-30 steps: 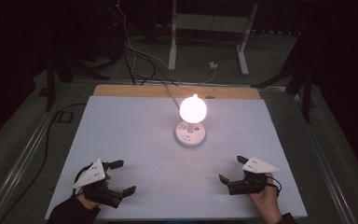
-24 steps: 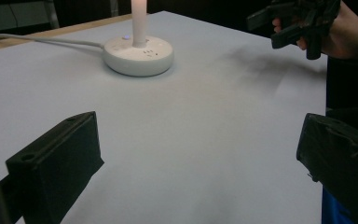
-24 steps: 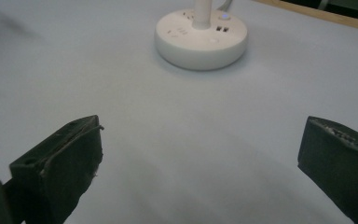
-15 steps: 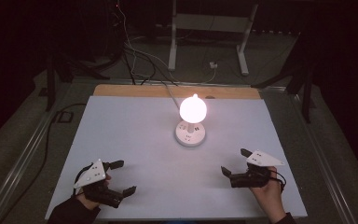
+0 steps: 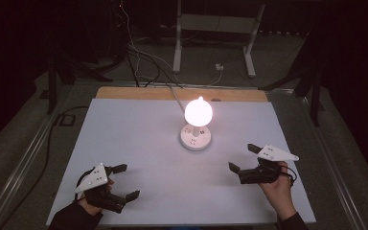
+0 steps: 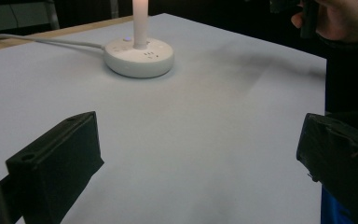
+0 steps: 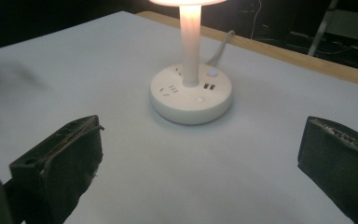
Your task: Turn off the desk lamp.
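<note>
White round socket base point(image 5: 195, 137) with lit globe lamp point(image 5: 198, 111), mid-table on pale sheet point(image 5: 134, 139), cord running to far wooden edge point(image 5: 124, 93). Left gripper point(image 5: 126, 181) near front-left, jaws apart, empty. Right gripper point(image 5: 243, 158) front-right, jaws apart, empty, base unobstructed ahead.

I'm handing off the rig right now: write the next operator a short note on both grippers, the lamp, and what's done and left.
Left gripper: open, holding nothing, low at the near left of the table.
Right gripper: open, holding nothing, near right, pointed toward the lamp.
Lamp: lit, upright on its round white base mid-table, cord running off the far edge. Neither gripper touches it.
Done: nothing visibly handled.
Left: probably approach the base with the right gripper, which is closer.
</note>
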The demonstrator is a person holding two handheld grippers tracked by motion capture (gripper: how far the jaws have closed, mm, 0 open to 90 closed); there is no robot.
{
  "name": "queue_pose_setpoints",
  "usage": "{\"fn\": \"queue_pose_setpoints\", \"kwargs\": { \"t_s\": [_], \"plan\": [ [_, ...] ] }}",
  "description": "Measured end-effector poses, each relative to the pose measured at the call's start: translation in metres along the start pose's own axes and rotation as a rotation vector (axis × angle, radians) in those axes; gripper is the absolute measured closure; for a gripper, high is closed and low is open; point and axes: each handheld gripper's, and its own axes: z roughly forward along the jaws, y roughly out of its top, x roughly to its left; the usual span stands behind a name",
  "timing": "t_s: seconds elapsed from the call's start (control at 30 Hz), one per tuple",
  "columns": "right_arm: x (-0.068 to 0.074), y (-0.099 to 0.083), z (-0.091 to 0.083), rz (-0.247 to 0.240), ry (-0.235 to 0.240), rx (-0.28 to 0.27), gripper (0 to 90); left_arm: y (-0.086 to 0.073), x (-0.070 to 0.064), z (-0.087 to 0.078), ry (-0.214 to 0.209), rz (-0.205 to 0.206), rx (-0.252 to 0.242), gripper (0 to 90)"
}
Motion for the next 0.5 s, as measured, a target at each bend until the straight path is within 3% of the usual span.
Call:
{"fn": "queue_pose_setpoints", "kwargs": {
  "t_s": [0.33, 0.5],
  "plan": [
    [-0.004, 0.016, 0.012, -0.019, 0.039, -0.006, 0.0, 0.000, 0.001, 0.000, 0.000, -0.009, -0.006, 0.4],
    [-0.007, 0.025, 0.024, -0.042, 0.104, -0.001, 0.0, 0.000, 0.001, 0.000, -0.004, -0.011, -0.001, 0.4]
  ]
}}
